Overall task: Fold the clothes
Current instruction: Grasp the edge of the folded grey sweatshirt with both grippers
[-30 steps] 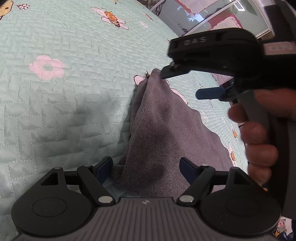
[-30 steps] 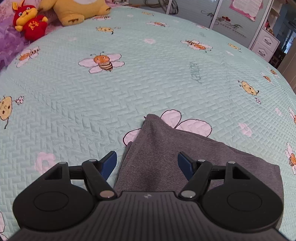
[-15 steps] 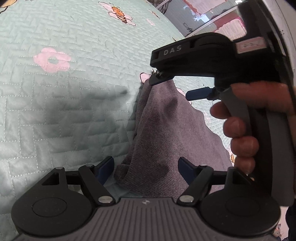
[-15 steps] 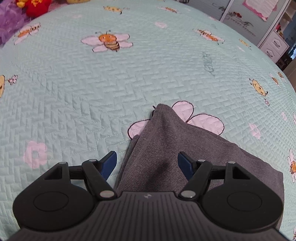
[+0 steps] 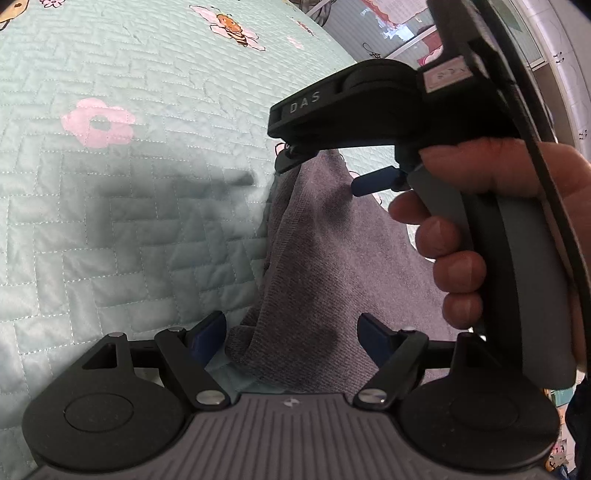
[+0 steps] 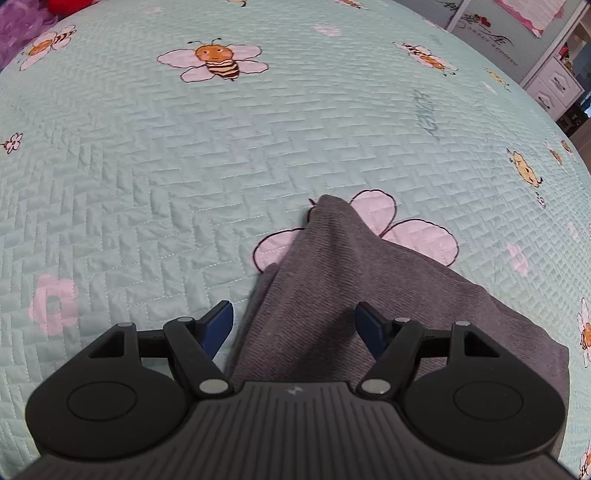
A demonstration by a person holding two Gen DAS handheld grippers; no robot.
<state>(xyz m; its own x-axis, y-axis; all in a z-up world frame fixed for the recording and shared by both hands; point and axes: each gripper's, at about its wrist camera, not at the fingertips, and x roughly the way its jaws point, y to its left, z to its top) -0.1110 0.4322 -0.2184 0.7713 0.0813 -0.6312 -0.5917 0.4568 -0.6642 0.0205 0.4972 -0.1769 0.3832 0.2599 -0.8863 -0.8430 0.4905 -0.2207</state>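
The right gripper (image 6: 293,326) has sunk closer over the folded grey knit garment (image 6: 332,295) at lower centre; both it and the left gripper (image 5: 291,334) gape wide, gripping nothing.

Mint-green quilted bedspread (image 6: 155,192), herringbone stitching, printed with cartoon bees and pink flowers. Big bee print (image 6: 216,61) sits toward the far side, pink flower print (image 6: 53,304) at near left. White drawer unit (image 6: 554,86) stands past the bed's far right edge. Purple fabric (image 6: 14,33) and something red lie at the far left corner, too cropped to identify.
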